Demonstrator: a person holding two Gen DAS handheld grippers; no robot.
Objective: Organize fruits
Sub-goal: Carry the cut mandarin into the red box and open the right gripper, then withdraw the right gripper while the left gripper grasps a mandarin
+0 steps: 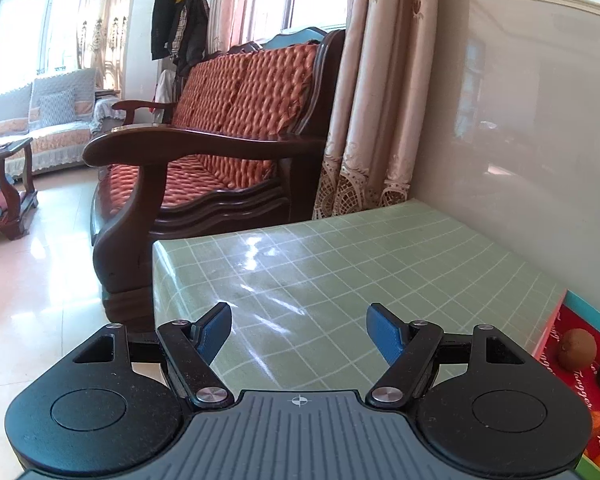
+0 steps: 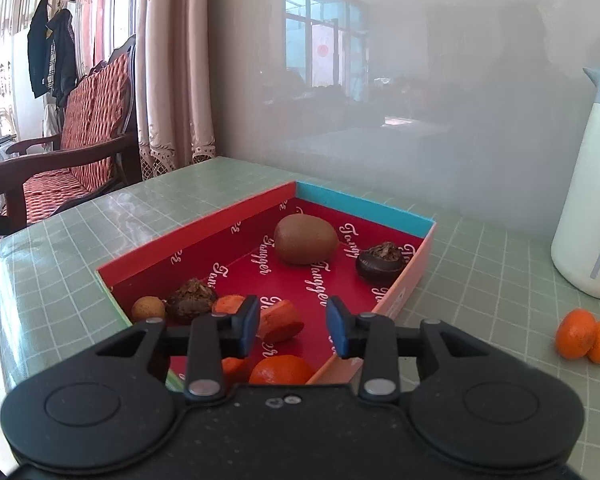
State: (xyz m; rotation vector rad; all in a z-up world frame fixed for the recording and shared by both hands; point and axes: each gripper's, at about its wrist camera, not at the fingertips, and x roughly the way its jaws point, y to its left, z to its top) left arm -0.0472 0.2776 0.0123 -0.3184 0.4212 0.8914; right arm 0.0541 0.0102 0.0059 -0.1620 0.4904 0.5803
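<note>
The shallow red cardboard box [image 2: 296, 280] with its blue far wall lies on my green grid-patterned worktop [image 2: 480, 280]. Inside it I see a brown kiwi [image 2: 306, 239] toward the far end, a dark round fruit [image 2: 381, 262] by the right wall, another dark fruit [image 2: 191, 300] beside a small tan fruit [image 2: 148, 308] at the left, an orange carrot-like chunk [image 2: 282, 321] and a tangerine [image 2: 281, 370] nearest me. Two more tangerines [image 2: 584, 340] sit touching each other on the worktop right of the box, near a white jug [image 2: 592, 216]. My right gripper [image 2: 293, 326] hangs over the box, jaws apart and grasping nothing. My left gripper [image 1: 299, 334] is over bare worktop left of the box, jaws released wide.
</note>
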